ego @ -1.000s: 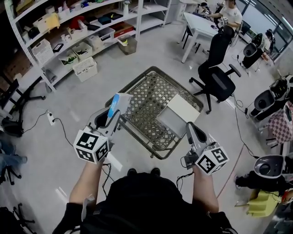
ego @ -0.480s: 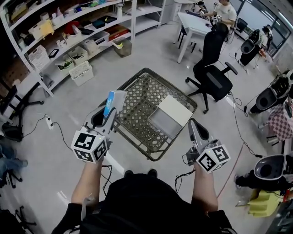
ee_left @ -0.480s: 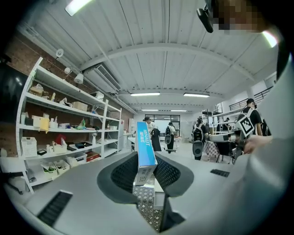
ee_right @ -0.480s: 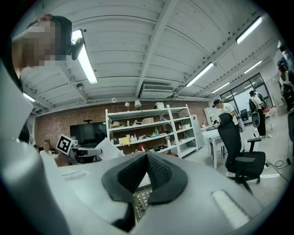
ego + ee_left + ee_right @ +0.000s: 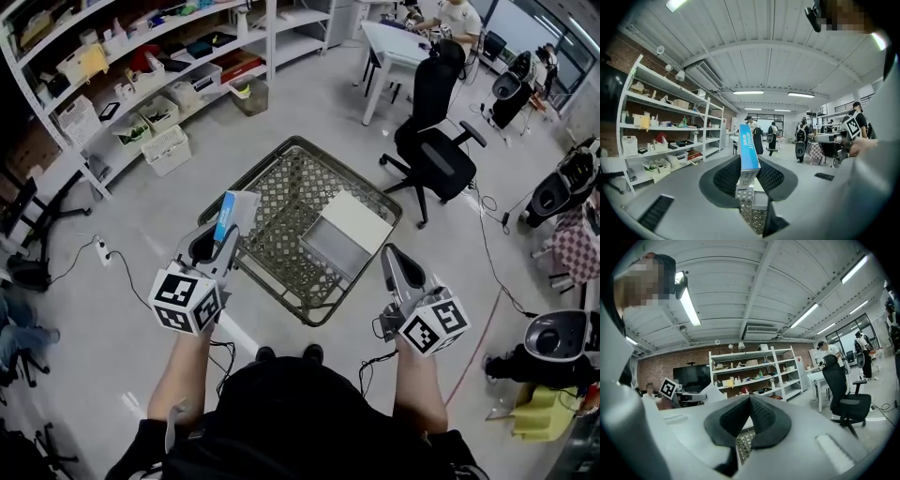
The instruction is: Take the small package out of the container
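My left gripper (image 5: 217, 242) is shut on a small blue-and-white package (image 5: 228, 214) and holds it upright over the left rim of the metal mesh basket (image 5: 281, 187). In the left gripper view the package (image 5: 749, 152) stands edge-on between the two dark pads (image 5: 725, 174). A flat white box (image 5: 354, 223) lies in the basket's right half. My right gripper (image 5: 392, 261) hovers at the basket's near right corner. Its jaws meet at the tips with nothing between them, as the right gripper view (image 5: 750, 399) shows.
White shelving (image 5: 141, 84) with bins and boxes runs along the far left. A black office chair (image 5: 436, 155) and a white table (image 5: 398, 47) stand beyond the basket at right. A power strip and cables (image 5: 103, 251) lie on the floor at left.
The left gripper and package have drifted slightly left, off the basket's interior toward its left rim. The right gripper has stayed shut and almost still.
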A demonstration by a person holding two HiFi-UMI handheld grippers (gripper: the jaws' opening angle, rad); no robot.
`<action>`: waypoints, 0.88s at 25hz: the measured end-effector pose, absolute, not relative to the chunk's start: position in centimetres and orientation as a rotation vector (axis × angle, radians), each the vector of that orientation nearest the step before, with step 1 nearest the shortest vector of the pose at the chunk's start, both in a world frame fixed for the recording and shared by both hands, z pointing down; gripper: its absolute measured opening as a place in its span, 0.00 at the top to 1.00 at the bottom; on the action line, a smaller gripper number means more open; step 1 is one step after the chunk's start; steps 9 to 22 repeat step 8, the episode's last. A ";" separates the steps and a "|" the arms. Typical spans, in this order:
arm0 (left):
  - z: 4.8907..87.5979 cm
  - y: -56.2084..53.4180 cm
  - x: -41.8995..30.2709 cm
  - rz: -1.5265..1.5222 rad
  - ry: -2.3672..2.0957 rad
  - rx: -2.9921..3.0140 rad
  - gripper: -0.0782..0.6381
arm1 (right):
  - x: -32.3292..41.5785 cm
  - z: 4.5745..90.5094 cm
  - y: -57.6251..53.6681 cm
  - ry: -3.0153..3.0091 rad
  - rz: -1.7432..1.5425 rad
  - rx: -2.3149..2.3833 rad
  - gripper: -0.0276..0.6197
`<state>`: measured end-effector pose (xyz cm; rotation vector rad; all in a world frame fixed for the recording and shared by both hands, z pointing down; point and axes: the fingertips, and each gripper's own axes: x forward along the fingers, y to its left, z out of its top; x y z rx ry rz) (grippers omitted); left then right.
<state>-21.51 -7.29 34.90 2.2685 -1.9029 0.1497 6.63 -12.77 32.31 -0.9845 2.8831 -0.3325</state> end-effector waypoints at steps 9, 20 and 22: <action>35.5 -6.9 -21.2 0.159 -1.877 2.282 0.75 | 6.6 33.6 -12.0 2.881 -0.388 -1.001 0.95; 35.5 -6.9 -21.2 0.159 -1.877 2.282 0.75 | 6.6 33.6 -12.0 2.881 -0.388 -1.001 0.95; 35.5 -6.9 -21.2 0.159 -1.877 2.282 0.75 | 6.6 33.6 -12.0 2.881 -0.388 -1.001 0.95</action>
